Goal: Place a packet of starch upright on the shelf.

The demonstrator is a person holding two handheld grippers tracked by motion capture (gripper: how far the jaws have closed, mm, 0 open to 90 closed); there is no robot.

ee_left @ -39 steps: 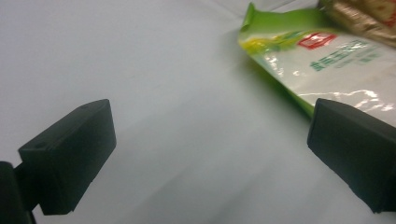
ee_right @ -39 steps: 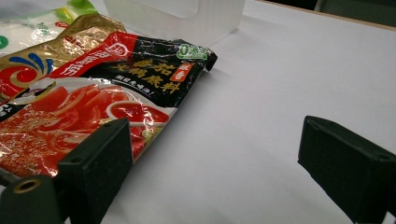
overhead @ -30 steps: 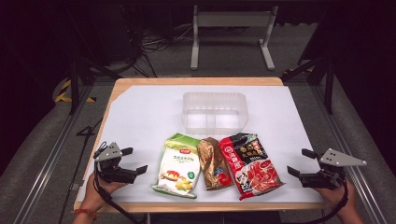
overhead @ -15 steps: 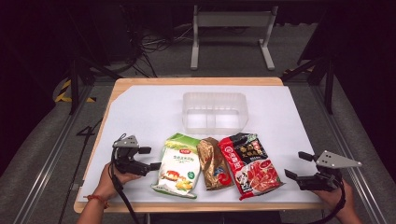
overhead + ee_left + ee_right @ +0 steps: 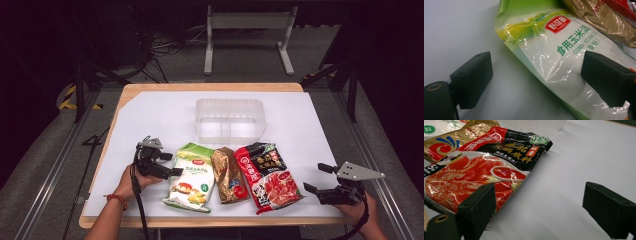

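We've got the left tool (image 5: pixel 169 164) wide open, one jaw over the corn starch bag (image 5: pixel 554 57), one on the surface, ready to pinch it. Bag lies near the front edge, w/ the clear tub (image 5: pixel 229 120) behind. Right tool (image 5: pixel 316 179) waits open by the front right corner.

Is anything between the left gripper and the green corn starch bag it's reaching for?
Nothing visible. The left gripper is open at the corn starch bag, its jaws straddling the bag's left edge over bare white table cover.
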